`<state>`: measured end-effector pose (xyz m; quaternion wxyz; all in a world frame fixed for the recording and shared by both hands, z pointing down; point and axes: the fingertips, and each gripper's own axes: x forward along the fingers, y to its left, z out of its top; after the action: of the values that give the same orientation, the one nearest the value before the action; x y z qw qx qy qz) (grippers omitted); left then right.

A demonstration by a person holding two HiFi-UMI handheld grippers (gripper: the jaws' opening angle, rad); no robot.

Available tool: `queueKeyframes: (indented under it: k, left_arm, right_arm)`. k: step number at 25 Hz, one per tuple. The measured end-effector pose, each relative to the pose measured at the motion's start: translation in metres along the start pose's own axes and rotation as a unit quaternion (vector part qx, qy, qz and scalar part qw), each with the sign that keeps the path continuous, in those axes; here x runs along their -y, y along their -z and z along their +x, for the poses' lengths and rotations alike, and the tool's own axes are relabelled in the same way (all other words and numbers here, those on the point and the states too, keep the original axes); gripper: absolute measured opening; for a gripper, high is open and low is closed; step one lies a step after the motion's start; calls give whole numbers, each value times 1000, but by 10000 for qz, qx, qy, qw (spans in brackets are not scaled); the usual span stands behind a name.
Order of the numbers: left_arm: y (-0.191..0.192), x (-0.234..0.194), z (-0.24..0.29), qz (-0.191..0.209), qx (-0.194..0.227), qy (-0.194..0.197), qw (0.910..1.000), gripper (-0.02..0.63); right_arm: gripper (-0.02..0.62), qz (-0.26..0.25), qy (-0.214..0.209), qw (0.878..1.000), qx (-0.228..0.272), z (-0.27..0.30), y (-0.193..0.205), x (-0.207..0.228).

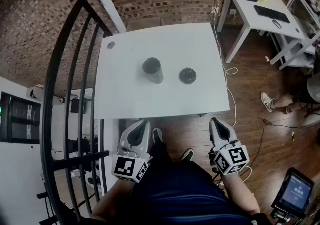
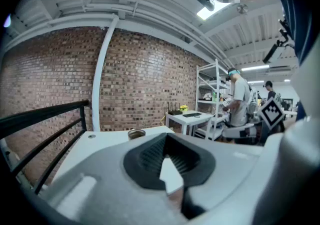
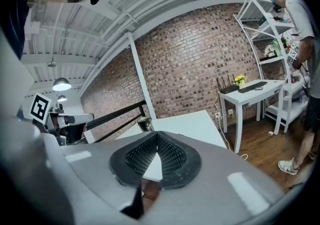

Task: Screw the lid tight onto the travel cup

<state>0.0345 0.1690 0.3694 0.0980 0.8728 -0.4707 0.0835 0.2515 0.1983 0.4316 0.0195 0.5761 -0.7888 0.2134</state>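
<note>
A dark travel cup (image 1: 153, 70) stands upright without its lid near the middle of the white table (image 1: 125, 99). Its round black lid (image 1: 187, 75) lies flat on the table just to the cup's right, apart from it. My left gripper (image 1: 144, 124) and right gripper (image 1: 215, 121) hang below the table's front edge, close to my body. Both are shut with nothing between the jaws. In the left gripper view the cup's rim (image 2: 136, 133) peeks over the shut gripper (image 2: 167, 141). The right gripper view shows the cup (image 3: 145, 123) beyond its shut gripper (image 3: 156, 138).
A black railing (image 1: 70, 84) runs along the table's left side. At the back right stands a white desk (image 1: 260, 14) with a keyboard, a router and yellow flowers. A cable (image 1: 231, 71) trails over the wooden floor, a person's shoe (image 1: 267, 101) is at the right, and a screen (image 1: 296, 191) at the lower right.
</note>
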Motion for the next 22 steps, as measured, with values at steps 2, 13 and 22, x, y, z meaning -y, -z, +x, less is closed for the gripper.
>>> queueKeyframes:
  k: [2, 13, 22]
  left_arm:
    - [3, -23, 14, 30, -6, 12, 10000, 13]
    - [34, -126, 110, 232, -224, 1288, 9911, 189]
    - [68, -153, 167, 56, -1019, 1921, 9761, 258]
  right_arm:
    - [11, 4, -42, 9999, -102, 21, 0, -2]
    - [167, -616, 808, 9870, -1242, 152, 13, 16]
    - [261, -878, 1139, 9539, -2632, 249, 47, 55]
